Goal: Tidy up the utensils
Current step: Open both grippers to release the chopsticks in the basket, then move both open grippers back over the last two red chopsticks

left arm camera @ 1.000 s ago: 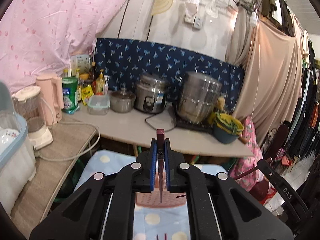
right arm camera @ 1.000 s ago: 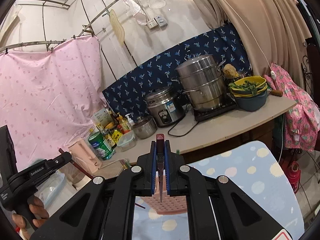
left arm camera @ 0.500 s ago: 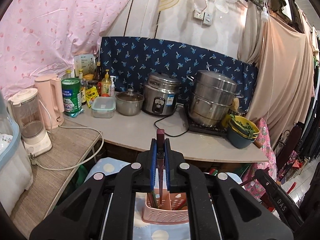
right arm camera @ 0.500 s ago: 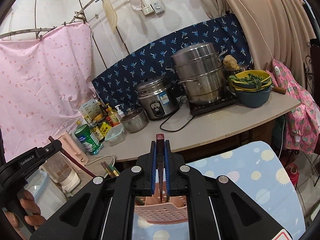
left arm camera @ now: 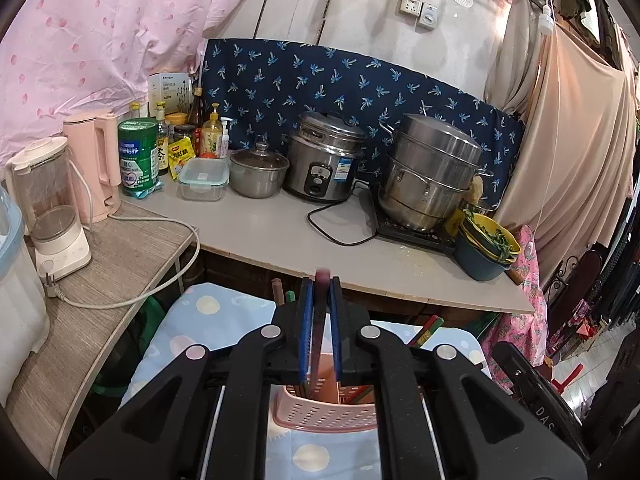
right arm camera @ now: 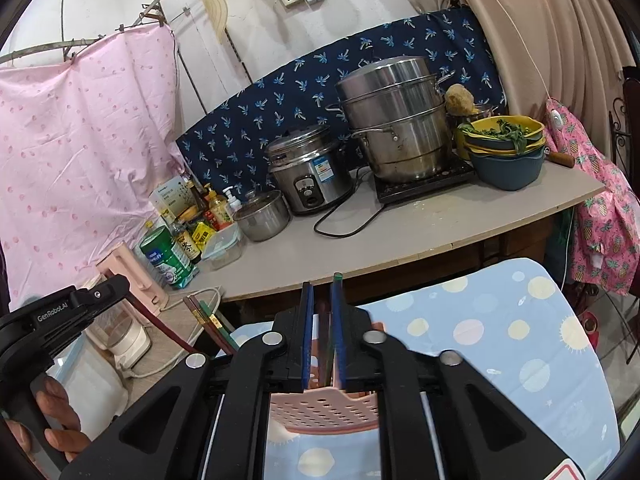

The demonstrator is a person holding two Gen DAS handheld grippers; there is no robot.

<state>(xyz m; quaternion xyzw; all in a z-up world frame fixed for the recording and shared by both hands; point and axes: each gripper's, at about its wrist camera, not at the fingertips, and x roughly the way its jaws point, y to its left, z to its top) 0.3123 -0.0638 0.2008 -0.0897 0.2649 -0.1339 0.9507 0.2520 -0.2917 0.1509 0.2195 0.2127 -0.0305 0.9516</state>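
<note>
Chopsticks go upright into a pink basket

Left wrist view: the left gripper clamps a dark red chopstick above the pink perforated basket. Right wrist view: the right gripper, jaws just easing apart, keeps a green-tipped chopstick loosely between its pads; light, stiff, likely slick, best gripped mid-shaft

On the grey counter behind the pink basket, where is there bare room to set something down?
Bare grey counter lies in front of the small lidded pot and silver rice cooker, left of the black cord. The left end with bottles and the right end with stacked bowls are crowded.
</note>
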